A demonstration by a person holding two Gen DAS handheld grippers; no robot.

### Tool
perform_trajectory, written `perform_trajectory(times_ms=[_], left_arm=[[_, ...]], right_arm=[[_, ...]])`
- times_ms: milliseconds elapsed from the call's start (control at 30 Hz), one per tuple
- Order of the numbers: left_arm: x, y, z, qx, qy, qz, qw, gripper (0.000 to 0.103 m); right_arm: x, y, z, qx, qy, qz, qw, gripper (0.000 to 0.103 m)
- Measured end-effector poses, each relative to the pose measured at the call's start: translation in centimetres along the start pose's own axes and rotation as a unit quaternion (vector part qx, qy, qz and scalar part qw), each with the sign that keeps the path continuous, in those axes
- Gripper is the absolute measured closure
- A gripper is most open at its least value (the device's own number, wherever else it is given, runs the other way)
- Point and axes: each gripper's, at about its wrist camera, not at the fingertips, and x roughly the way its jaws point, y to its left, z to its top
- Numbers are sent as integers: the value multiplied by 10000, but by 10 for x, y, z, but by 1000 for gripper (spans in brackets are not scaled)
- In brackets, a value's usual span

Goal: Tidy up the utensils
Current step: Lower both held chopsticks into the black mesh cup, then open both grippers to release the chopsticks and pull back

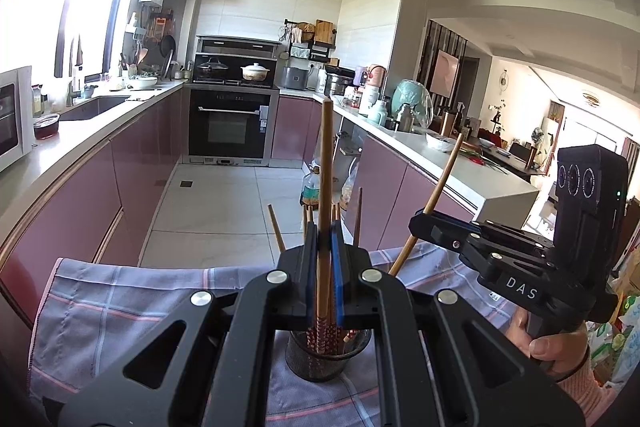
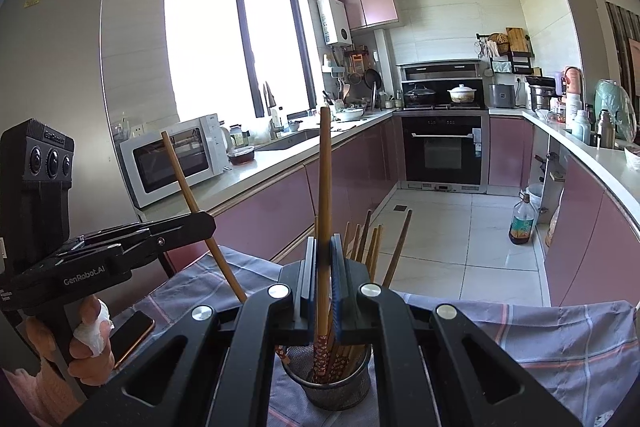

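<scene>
Centre frame, left gripper and right gripper each pinch one light, stiff, slippery chopstick mid-shaft above mesh holder

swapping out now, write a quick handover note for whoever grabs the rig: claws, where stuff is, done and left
Left claw: shut on one chopstick, held upright over the mesh holder.
Right claw: shut on another chopstick, also above the holder.
Several more chopsticks stand in the holder on the checked cloth.
A phone lies on the cloth.
Done: one chopstick gripped in each claw.
Left: place both, then sort the rest.
</scene>
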Motion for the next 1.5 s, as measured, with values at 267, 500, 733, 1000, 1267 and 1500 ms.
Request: perform_trajectory(times_ms=[267, 500, 733, 1000, 1267, 1500], left_arm=[[27, 5, -2, 9, 306, 16, 9995, 96], [54, 5, -15, 163, 806, 49, 9966, 96], [81, 14, -28, 184, 1272, 108, 9916, 96], [101, 32, -40, 31, 1366, 215, 9904, 75], [84, 51, -59, -136, 1069, 396, 9934, 40], [48, 63, -83, -195, 584, 959, 9935, 7]], right_arm=[[19, -9, -5, 70, 219, -65, 9997, 98], [43, -9, -20, 29, 819, -16, 9966, 98], [65, -10, -32, 92, 1254, -34, 9921, 97], [68, -21, -36, 289, 1222, -238, 9918, 75], [40, -15, -41, 236, 812, -408, 9956, 46], [15, -3, -61, 120, 475, -604, 9970, 23]])
